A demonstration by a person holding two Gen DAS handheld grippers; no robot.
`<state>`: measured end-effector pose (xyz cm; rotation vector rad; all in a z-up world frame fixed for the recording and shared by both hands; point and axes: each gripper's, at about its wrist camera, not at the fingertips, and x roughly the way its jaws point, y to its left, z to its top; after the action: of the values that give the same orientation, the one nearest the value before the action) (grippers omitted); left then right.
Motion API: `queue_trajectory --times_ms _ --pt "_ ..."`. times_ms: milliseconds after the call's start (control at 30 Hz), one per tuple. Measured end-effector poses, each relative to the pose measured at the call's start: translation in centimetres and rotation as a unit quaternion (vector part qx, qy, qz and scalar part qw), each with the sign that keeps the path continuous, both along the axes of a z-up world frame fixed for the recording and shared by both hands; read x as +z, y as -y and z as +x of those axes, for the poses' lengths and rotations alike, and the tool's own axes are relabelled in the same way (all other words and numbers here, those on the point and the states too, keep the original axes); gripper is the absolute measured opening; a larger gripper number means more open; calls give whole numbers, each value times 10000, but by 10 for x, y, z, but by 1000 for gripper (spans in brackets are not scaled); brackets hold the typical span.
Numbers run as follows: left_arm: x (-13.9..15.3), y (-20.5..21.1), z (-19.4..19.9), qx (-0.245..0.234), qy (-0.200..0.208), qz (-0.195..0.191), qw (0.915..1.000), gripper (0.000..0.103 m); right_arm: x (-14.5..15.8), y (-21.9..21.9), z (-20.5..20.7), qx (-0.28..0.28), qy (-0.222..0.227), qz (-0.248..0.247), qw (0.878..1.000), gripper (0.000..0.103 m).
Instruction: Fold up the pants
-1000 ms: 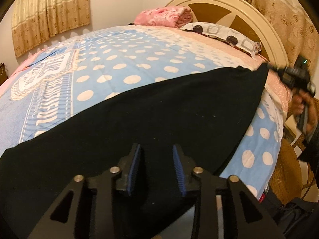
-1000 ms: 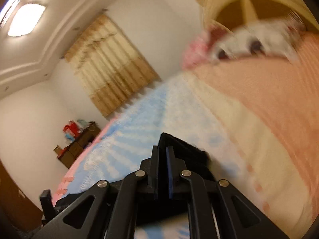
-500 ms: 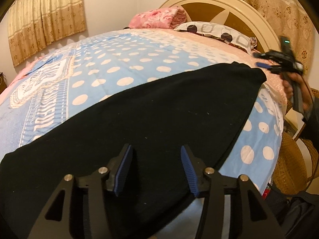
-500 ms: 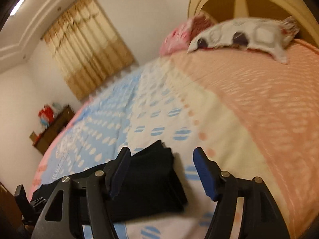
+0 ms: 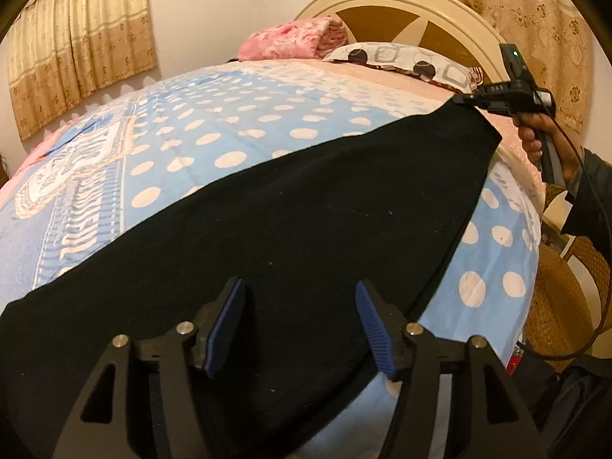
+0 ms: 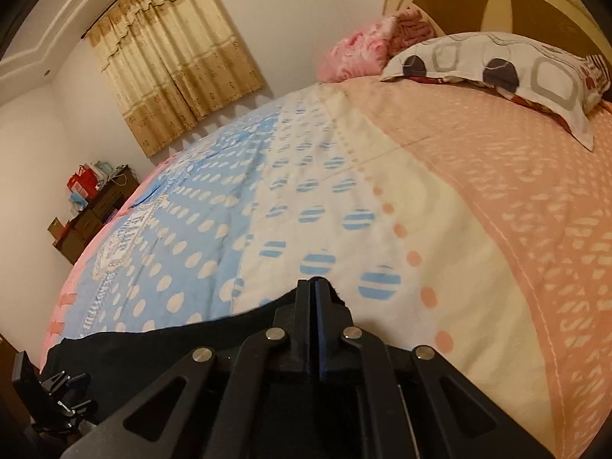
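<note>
our left claw (image 5: 298, 325) hangs with its blue-padded fingers (image 5: 223, 329) spread wide, gripping nothing, over the near end of the black pants (image 5: 275, 222). the pants lie flat in a long band across the bedspread (image 5: 229, 122), a blue one with white polka dots, running from the lower left of the left wrist view up toward the headboard side. at that far corner our right claw (image 6: 314, 298) has its fingers pressed together on the edge of the fabric, a small fold of black cloth caught between them (the left wrist view shows the same claw (image 5: 474, 99) at the pants' corner, with our right hand (image 5: 535, 134) around its handle and a cable trailing down). beyond the pinched corner the spread turns cream, then peach. a patterned pillow (image 6: 493, 69) and a pink folded blanket (image 6: 363, 53) sit at the head of the bed against the cream headboard (image 5: 401, 4). gold curtains (image 6: 172, 53) hang on the far wall, and a dark wooden cabinet (image 6: 91, 214) piled with boxes stands in the corner. the left claw appears small at the lower left edge of the right wrist view.
</note>
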<state>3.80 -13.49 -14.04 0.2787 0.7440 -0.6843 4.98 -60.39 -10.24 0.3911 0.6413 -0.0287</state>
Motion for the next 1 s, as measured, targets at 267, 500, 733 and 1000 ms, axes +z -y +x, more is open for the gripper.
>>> queue_trajectory --times_ms 267,500,733,1000 --pt "3 -1 1 63 -41 9 10000 65 -26 10 18 -222 -390 -187 9988 26" --pt "6 -28 3 484 -260 -170 9983 66 7 -25 -37 -332 185 -828 9958 36" --pt "-4 -16 -8 475 216 143 9985 73 -37 -91 -36 724 -275 -696 9946 37" --pt "15 -15 -7 610 124 -176 9979 73 -24 -76 -48 547 51 -602 9967 47"
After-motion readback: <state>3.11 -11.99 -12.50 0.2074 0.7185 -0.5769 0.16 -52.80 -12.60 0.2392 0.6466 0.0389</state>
